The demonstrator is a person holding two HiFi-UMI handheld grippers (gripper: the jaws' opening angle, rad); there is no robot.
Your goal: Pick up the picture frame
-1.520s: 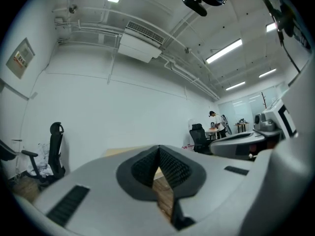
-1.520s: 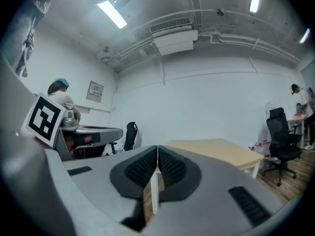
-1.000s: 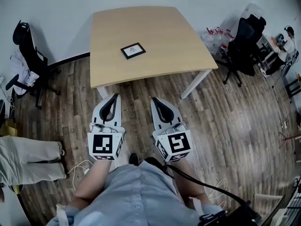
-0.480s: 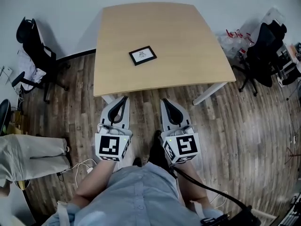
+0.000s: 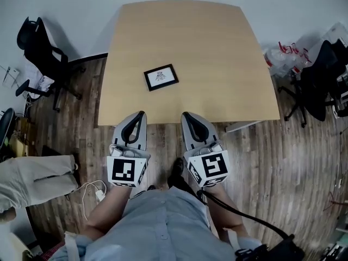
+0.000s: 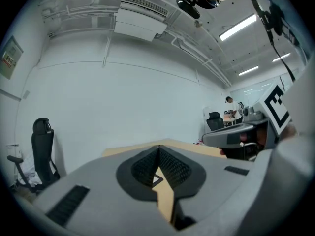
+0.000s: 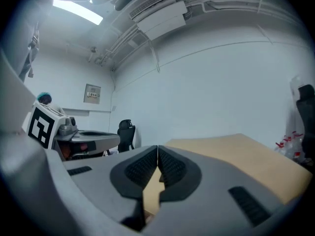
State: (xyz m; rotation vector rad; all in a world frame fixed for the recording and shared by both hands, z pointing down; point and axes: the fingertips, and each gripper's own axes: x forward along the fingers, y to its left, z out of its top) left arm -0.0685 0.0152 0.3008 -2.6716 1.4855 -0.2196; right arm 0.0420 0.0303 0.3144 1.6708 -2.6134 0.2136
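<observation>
1. Black-edged around a pale print, the picture frame (image 5: 161, 78) lies flat on the light wooden table (image 5: 217, 53), left of the middle and toward the near edge. Nothing touches it.
2. My left gripper (image 5: 139, 115) hangs at the table's near edge, pointing toward the far side. Its jaws are pressed together on nothing, and the frame lies beyond the tips, well apart from them.
3. My right gripper (image 5: 185, 115) hangs just to the right of the left one, side by side with it. Its jaws are also closed and empty.
4. In the left gripper view the ribbed black pads (image 6: 172, 168) meet at the tip, and so do the pads (image 7: 170, 166) in the right gripper view, with the tabletop beyond.
5. A dark plank floor (image 5: 283, 162) surrounds the table.
6. One black office chair (image 5: 41, 48) stands at the far left and another chair (image 5: 321, 80) at the right, beside a plastic bag (image 5: 285, 56) with red marks.
7. A person's pale trouser legs (image 5: 32, 181) lie at the near left.
</observation>
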